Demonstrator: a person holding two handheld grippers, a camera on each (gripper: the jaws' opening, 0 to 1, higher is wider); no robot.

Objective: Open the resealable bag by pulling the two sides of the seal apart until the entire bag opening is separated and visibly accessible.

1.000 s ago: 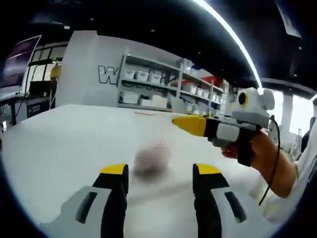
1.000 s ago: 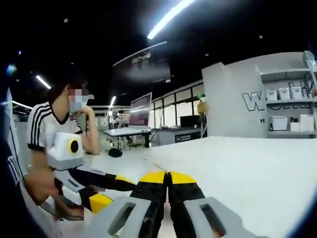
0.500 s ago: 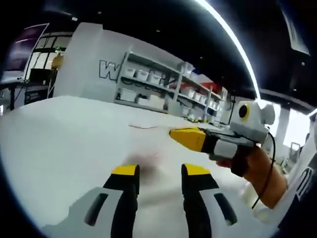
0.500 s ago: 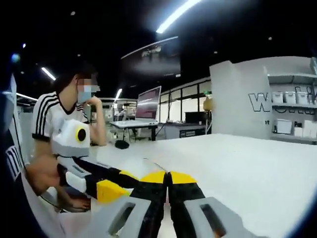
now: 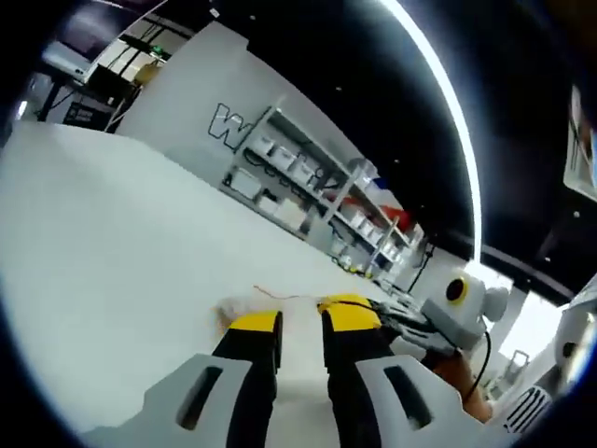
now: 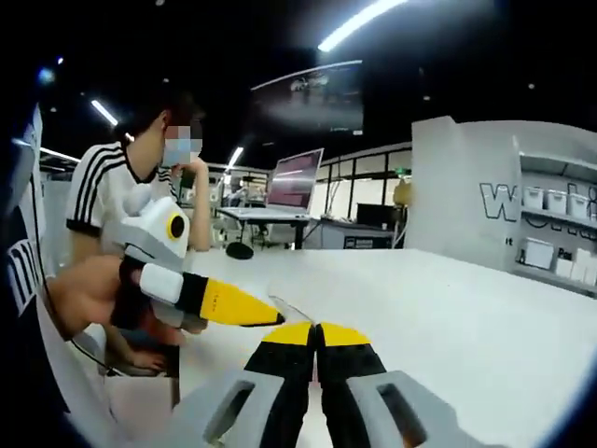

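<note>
The resealable bag (image 5: pixel 241 305) is a small clear pouch with a thin red seal line, lying on the white table (image 5: pixel 112 233) just ahead of my left gripper (image 5: pixel 300 322). That gripper's jaws stand a narrow gap apart around the seal end. My right gripper (image 5: pixel 340 301) comes in from the right, its yellow tip meeting the same spot. In the right gripper view, my right gripper (image 6: pixel 315 331) is shut on a thin clear strip of the bag (image 6: pixel 291 309). The left gripper (image 6: pixel 269 319) points its yellow tip at that strip.
The white table (image 6: pixel 485 317) stretches wide around the bag. Shelves with white bins (image 5: pixel 289 177) stand behind it against a grey wall. A seated person (image 6: pixel 112 187) in a striped shirt is at the left, with a desk and monitor (image 6: pixel 297 182) beyond.
My left gripper's jaws have narrowed steadily from wide open to a slim gap. It has moved forward to the bag's seal, up to the right gripper's tip. The right gripper stays shut.
</note>
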